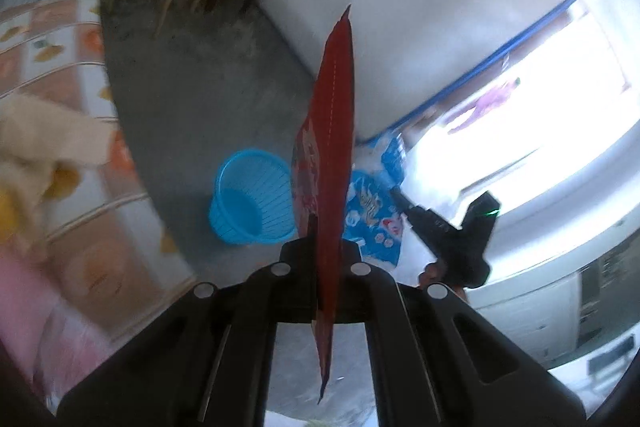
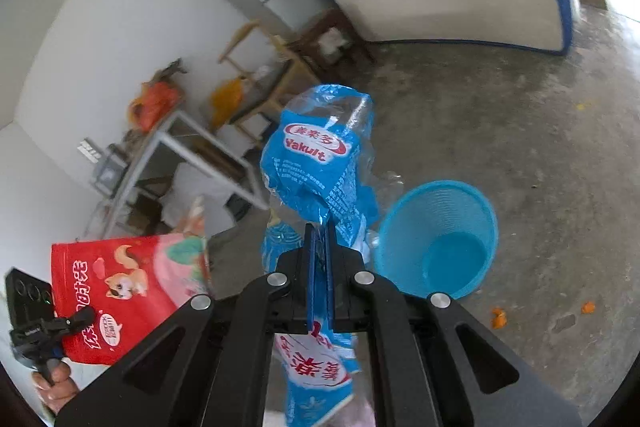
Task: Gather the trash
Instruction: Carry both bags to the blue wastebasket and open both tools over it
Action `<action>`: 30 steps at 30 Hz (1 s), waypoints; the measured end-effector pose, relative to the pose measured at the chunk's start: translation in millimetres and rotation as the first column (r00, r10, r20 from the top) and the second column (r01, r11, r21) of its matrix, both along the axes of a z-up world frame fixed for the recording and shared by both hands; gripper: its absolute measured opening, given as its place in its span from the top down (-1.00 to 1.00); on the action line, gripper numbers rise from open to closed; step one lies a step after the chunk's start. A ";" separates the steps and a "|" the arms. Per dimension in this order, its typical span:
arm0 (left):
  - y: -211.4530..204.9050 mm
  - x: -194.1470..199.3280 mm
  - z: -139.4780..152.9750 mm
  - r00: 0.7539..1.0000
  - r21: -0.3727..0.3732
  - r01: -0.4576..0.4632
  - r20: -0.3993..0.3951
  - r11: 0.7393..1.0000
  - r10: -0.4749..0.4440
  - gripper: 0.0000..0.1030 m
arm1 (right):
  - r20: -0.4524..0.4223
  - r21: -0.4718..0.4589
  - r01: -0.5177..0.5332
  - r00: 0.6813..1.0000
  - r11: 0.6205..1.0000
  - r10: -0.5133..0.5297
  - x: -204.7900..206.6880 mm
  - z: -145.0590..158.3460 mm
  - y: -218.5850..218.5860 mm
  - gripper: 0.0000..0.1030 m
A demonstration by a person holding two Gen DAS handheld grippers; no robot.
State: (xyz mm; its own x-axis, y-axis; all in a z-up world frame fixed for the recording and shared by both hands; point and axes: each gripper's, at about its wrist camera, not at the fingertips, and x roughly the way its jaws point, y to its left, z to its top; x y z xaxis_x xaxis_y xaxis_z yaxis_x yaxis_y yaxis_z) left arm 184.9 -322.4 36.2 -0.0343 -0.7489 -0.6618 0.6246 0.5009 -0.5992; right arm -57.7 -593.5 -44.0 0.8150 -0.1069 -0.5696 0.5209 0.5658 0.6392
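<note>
Both grippers pinch wrappers: left gripper (image 1: 326,247) red bag (image 1: 332,115), right gripper (image 2: 320,247) blue wrapper (image 2: 320,155).

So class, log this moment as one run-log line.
left claw: red snack bag | right claw: Yakult wrapper | blue basket: empty

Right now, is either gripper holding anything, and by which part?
Both. The left gripper pinches the red snack bag near its lower end; the right gripper pinches the crumpled blue Yakult wrapper around its middle.

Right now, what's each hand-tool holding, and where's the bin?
Left gripper shut on red snack bag. Right gripper shut on blue Yakult wrapper. Blue basket on floor ahead, nothing visible inside.
</note>
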 end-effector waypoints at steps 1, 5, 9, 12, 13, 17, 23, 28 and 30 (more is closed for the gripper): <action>-26.1 3.0 -10.7 1.000 0.045 0.022 0.006 0.999 -0.023 0.99 | -0.012 0.011 0.007 1.000 1.000 -0.007 6.1 -9.4 -8.7 0.91; -98.6 13.6 -51.1 0.997 0.171 0.074 0.006 0.983 -0.076 0.99 | -0.079 0.044 0.033 0.996 0.998 -0.030 34.3 -52.9 -40.8 0.91; -156.0 21.7 -94.7 0.992 0.297 0.116 0.022 0.948 -0.128 0.99 | -0.146 0.073 0.032 0.989 0.997 -0.021 63.2 -88.7 -62.8 0.91; -186.2 27.8 -121.7 0.990 0.337 0.127 0.011 0.933 -0.139 0.99 | -0.166 0.094 0.042 0.986 0.995 -0.026 82.0 -108.3 -76.3 0.91; -193.5 30.6 -125.5 0.990 0.342 0.128 0.011 0.931 -0.140 0.99 | -0.168 0.098 0.043 0.985 0.994 -0.026 87.1 -109.9 -81.5 0.91; -215.8 39.4 -144.6 0.990 0.365 0.115 0.035 0.924 -0.137 0.98 | -0.192 0.088 0.070 0.980 0.994 -0.052 104.5 -126.8 -101.3 0.90; -225.6 45.9 -156.7 0.995 0.391 0.081 0.022 0.917 -0.098 0.45 | -0.300 0.078 0.101 0.951 0.992 -0.073 121.5 -157.9 -120.0 0.01; -216.5 42.5 -142.4 0.991 0.362 0.091 0.056 0.928 -0.119 0.36 | -0.315 0.051 0.112 0.945 0.992 -0.090 111.5 -163.8 -117.6 -0.13; -210.2 43.3 -133.3 0.991 0.355 0.091 0.060 0.931 -0.120 0.36 | -0.307 0.056 0.119 0.947 0.991 -0.096 100.4 -161.7 -114.1 -0.13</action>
State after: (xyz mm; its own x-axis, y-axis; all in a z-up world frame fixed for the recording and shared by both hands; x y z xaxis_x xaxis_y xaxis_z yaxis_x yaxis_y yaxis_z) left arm 228.1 -532.6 -97.1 -0.0367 -0.4639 -0.8851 0.7235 0.5987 -0.3438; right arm 42.7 -707.5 -205.7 0.5889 -0.1334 -0.7971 0.7514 0.4535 0.4793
